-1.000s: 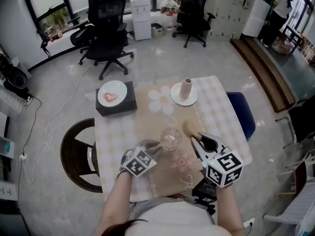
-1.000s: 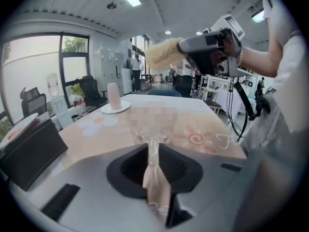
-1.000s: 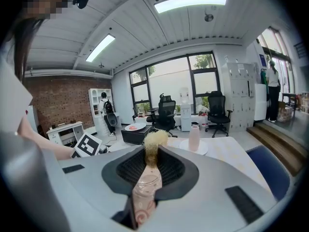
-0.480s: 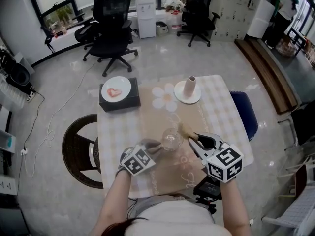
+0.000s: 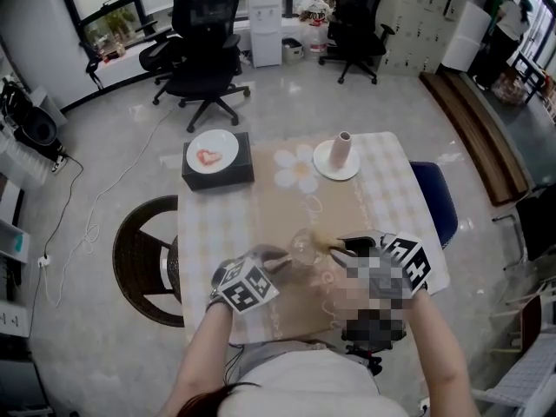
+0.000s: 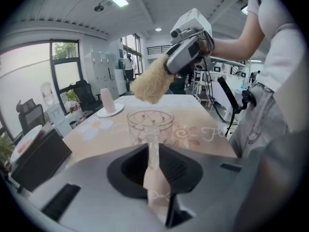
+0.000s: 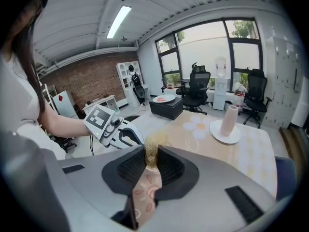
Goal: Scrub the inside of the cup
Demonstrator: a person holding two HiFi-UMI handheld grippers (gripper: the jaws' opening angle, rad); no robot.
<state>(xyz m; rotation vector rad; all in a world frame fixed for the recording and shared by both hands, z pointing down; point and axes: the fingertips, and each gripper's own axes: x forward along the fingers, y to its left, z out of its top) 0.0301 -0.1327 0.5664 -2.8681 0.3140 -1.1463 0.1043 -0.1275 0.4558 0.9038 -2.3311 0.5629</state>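
A clear glass cup [image 5: 303,244] stands near the front of the table's beige runner [image 5: 287,207]. My left gripper [image 5: 280,259] is shut on the cup's thin stem [image 6: 152,151], and the bowl [image 6: 150,123] sits upright just past the jaws. My right gripper [image 5: 337,245] is shut on a tan fuzzy sponge [image 5: 319,238]. In the left gripper view the sponge [image 6: 150,85] hangs just above the cup's rim, sticking out of the right gripper [image 6: 170,67]. In the right gripper view the sponge [image 7: 151,153] fills the jaw gap and hides the cup, with the left gripper [image 7: 126,138] just beyond it.
A pink vase [image 5: 343,148] on a white plate stands at the table's far right. A black box [image 5: 217,170] bearing a plate with a red shape sits far left. A round dark chair [image 5: 139,259] is left of the table, a blue seat [image 5: 432,208] right of it.
My right gripper has swung left and tipped down, bringing the sponge from beside the cup to just over its rim. The left gripper and cup have stayed nearly in place.
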